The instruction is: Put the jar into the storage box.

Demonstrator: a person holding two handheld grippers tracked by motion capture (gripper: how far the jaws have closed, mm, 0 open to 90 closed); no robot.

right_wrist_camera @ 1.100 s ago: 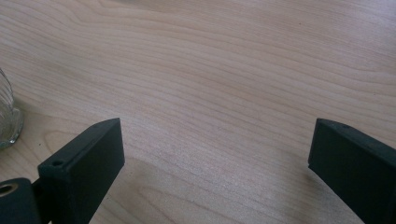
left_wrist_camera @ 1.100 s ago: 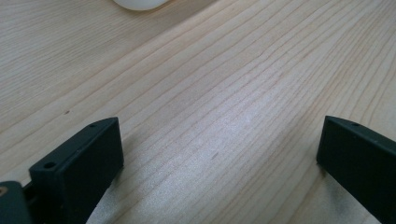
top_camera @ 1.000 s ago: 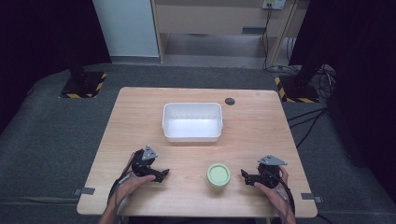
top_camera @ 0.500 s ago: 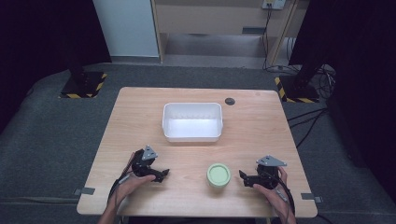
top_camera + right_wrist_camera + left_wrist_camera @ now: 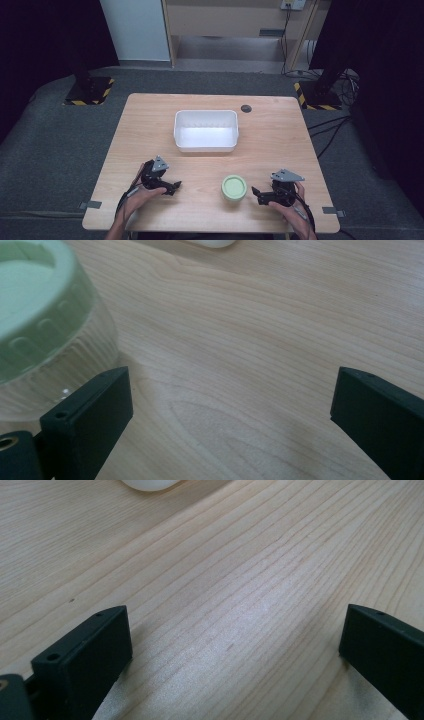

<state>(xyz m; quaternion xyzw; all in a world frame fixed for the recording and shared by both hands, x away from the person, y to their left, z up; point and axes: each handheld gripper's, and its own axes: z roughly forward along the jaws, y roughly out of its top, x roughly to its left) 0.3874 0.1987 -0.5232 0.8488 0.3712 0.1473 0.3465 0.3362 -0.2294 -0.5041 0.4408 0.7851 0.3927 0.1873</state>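
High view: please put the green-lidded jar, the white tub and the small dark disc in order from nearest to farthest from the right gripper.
Measured from the right gripper:
1. Green-lidded jar, just beside it, toward the table's middle.
2. White tub, farther up, at the table's centre.
3. Small dark disc, near the far edge, beyond the tub's right corner.

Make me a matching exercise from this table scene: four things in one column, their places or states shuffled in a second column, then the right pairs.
Things:
1. white rectangular plastic tub
2. clear round jar with a pale green lid
3. small dark round disc
4. left tool

Places or states:
A. near the table's far edge, beside the tub's far right corner
B. open, jaws wide apart above bare wood, with nothing between them
C. mid-table, empty
D. near the front edge, just left of the right tool

Pairs: 1-C, 2-D, 3-A, 4-B
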